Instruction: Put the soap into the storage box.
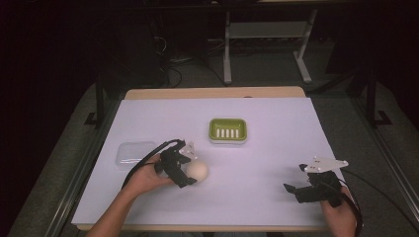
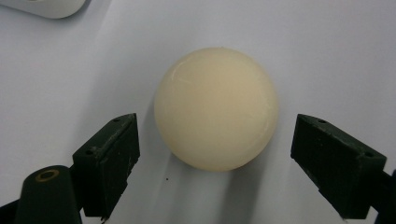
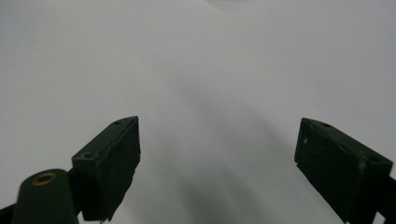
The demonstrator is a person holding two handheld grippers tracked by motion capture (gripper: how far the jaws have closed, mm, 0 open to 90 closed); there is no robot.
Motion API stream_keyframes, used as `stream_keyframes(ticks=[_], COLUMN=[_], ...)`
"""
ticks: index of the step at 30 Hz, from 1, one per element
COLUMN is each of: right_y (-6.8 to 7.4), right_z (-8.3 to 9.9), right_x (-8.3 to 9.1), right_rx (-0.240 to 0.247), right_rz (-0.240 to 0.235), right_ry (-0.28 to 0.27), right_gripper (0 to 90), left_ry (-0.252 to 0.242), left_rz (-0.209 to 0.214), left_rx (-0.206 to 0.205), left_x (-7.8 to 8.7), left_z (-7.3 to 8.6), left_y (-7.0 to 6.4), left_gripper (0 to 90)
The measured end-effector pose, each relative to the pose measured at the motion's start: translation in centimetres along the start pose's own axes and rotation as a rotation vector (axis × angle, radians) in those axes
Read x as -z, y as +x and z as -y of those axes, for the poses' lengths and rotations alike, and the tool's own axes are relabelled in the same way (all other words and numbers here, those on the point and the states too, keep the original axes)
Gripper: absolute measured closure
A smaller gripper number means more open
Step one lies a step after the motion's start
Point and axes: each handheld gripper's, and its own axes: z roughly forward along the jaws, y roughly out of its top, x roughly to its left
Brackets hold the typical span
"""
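On the white sheet (image 1: 257, 163), the left gripper (image 1: 187, 172) has its jaws spread wide around a cream ball (image 1: 197, 171). In the left gripper view, the ball (image 2: 216, 108) sits between the jaws with a gap on each side. The right gripper (image 1: 296, 181) is wide open too, holding nothing. Farther back sits a green dish (image 1: 227, 130) with white slots inside. A clear lid (image 1: 134, 153) lies near the left hand (image 1: 146, 177).

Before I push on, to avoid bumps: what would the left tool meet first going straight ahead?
The cream ball, just ahead of the open left tool between its jaws, apparently not yet touched.
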Motion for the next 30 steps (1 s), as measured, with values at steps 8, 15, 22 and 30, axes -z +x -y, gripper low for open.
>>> stream_keyframes(ticks=[8,15,22,30], right_y=[0.1,0.2,0.2,0.4], right_z=[-0.1,-0.1,-0.1,-0.3], right_x=[0.0,-0.1,-0.1,-0.4], right_rx=[0.005,0.013,0.015,0.026], right_rz=[-0.001,-0.008,-0.013,-0.025], right_ry=[0.002,0.005,0.008,0.017], right_gripper=[13.6,13.6,13.6,13.6], left_ry=[0.019,0.047,0.06,0.072], left_rz=[0.047,0.046,0.046,0.055], left_rx=[0.011,-0.004,-0.003,-0.009], left_x=[-0.4,-0.9,-1.3,-1.9], left_z=[-0.6,-1.1,-1.2,-1.3], left_y=[0.5,0.4,0.6,0.7], left_gripper=[16.8,16.9,19.3,22.5])
